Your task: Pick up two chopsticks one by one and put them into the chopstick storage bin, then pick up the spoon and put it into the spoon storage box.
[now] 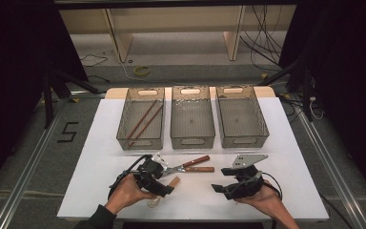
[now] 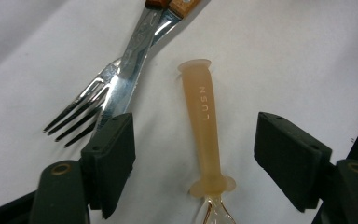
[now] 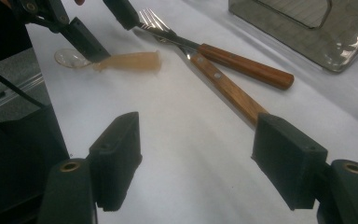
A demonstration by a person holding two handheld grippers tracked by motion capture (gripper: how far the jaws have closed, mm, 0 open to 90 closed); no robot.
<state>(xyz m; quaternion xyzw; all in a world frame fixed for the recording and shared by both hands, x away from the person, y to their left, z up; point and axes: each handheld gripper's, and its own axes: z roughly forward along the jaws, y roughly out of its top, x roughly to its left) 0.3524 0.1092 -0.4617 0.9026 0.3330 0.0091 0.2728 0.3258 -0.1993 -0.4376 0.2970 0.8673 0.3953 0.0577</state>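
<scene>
Spoon point(image 2: 204, 126) flat between left gripper point(image 2: 205, 158) fingers, handle pointing away, bowl nearest

Your left claw point(image 1: 164, 187) sits over the spoon point(image 1: 171, 185) on the white worktop point(image 1: 276, 157), beside the wooden-handled fork point(image 1: 190, 163) and knife point(image 1: 198, 169). Your right claw point(image 1: 219, 187) hovers apart. Chopsticks point(image 1: 143, 121) lie in the left bin point(image 1: 140, 117).

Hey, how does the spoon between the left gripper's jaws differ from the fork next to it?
The spoon has a translucent peach plastic handle and a clear bowl; the fork is shiny metal with a wooden handle. The spoon lies alone; the fork crosses another wooden-handled utensil. Both lie flat on the white table.
</scene>
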